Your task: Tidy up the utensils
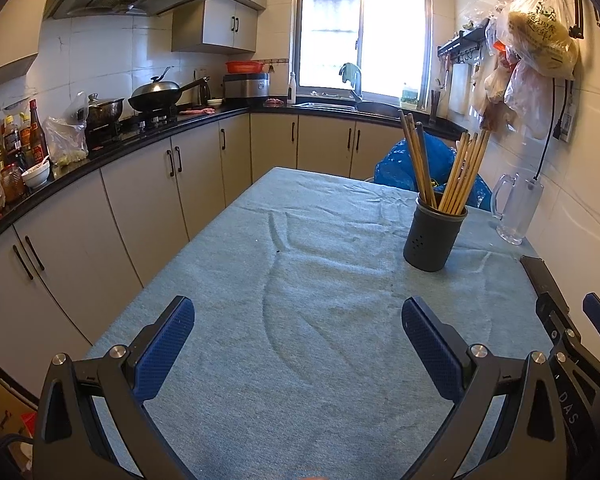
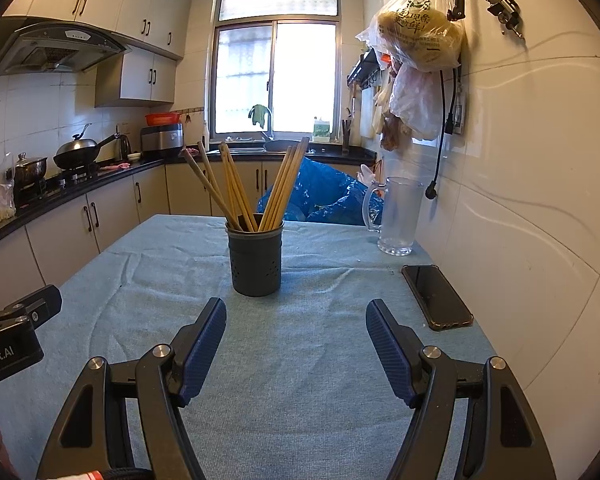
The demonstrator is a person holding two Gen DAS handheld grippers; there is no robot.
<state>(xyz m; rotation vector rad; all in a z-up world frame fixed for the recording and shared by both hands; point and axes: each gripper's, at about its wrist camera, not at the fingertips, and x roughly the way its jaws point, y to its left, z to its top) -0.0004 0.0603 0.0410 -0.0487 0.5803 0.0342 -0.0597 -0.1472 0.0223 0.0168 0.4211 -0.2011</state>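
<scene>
Both grippers, left gripper (image 1: 298,344) and right gripper (image 2: 296,346), idling over desk (image 2: 300,400), jaws wide, empty. Chopsticks (image 2: 240,192) sitting in holder (image 2: 254,260); looks done, nothing loose to grab next.

"Robot.AI" stands on the left tongs (image 2: 4,344); "DAS" on the right tongs (image 1: 572,360).

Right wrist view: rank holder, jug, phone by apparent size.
1. Holder, nearest the camera, so its lead is unsure.
2. Jug and phone: look alike in extent; not ranked.
</scene>
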